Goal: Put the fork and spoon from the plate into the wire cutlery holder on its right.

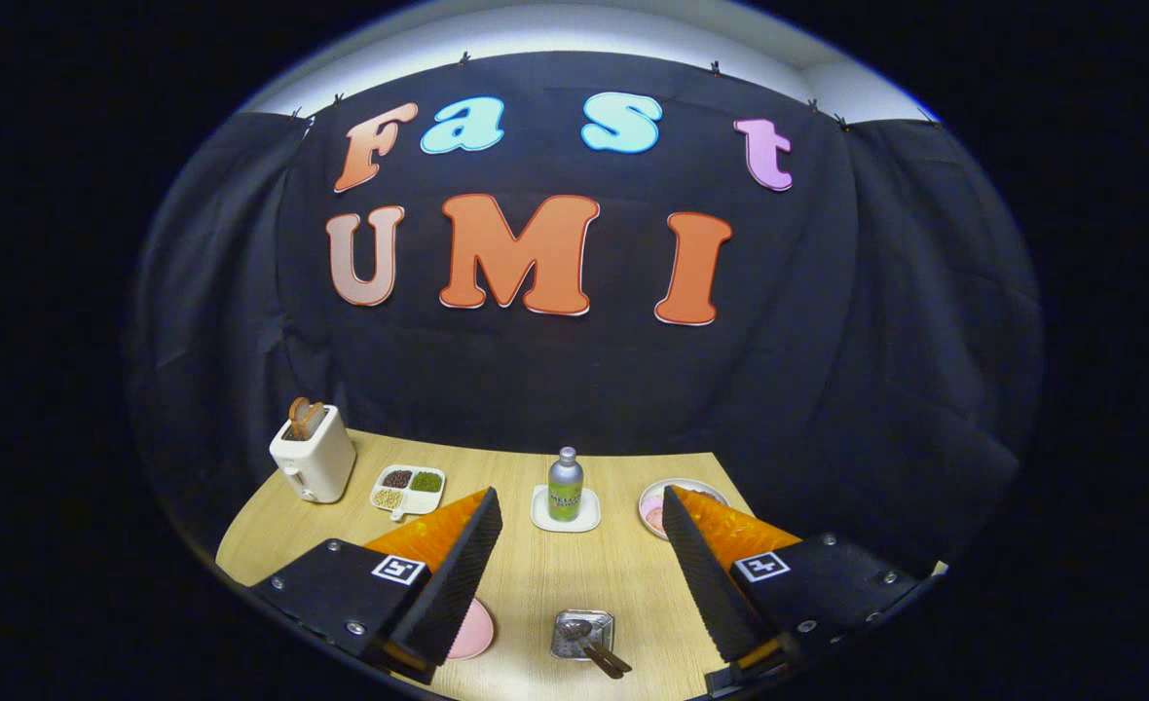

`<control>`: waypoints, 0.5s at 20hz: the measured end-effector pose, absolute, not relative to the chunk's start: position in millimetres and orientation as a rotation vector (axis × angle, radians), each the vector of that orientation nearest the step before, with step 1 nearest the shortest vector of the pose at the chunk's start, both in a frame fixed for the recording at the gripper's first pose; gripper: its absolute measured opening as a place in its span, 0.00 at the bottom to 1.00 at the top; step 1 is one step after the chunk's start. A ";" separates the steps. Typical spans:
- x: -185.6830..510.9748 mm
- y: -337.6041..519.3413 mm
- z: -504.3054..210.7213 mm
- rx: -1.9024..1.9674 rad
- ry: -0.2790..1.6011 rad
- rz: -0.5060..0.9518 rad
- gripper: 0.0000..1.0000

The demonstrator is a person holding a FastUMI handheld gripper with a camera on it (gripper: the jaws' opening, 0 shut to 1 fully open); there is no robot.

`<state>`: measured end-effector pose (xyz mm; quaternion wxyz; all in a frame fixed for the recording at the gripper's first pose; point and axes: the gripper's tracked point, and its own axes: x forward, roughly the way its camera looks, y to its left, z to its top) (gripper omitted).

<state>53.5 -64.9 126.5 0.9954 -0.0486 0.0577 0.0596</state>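
Cutlery sits in the wire cutlery holder (582,634), one small square metal basket at the near edge of the desk (536,574), between the two fingers of the tongs (584,521). Two dark handles (606,660) stick out of it toward the near edge, with a spoon bowl (574,629) showing inside; which handle is the fork's cannot be told. One pink plate (472,630) lies just left of the holder, partly hidden behind the left finger, and nothing can be seen on its visible part. The tongs hover above the desk, spread wide and holding nothing.

Farther back stand one silver bottle (565,484) on one white square coaster (566,511) near the middle, one white toaster (313,454) with toast in its slots at the far left corner, one white divided dish (407,488) with three fillings beside it, and one pinkish plate (654,506) toward the far right, half covered by the right finger.
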 end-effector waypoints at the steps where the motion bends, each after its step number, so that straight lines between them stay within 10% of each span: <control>1: 46.9 -63.7 124.7 -0.083 0.112 0.122 0.99; 10: 26.1 -68.9 125.7 -0.008 0.052 0.111 0.99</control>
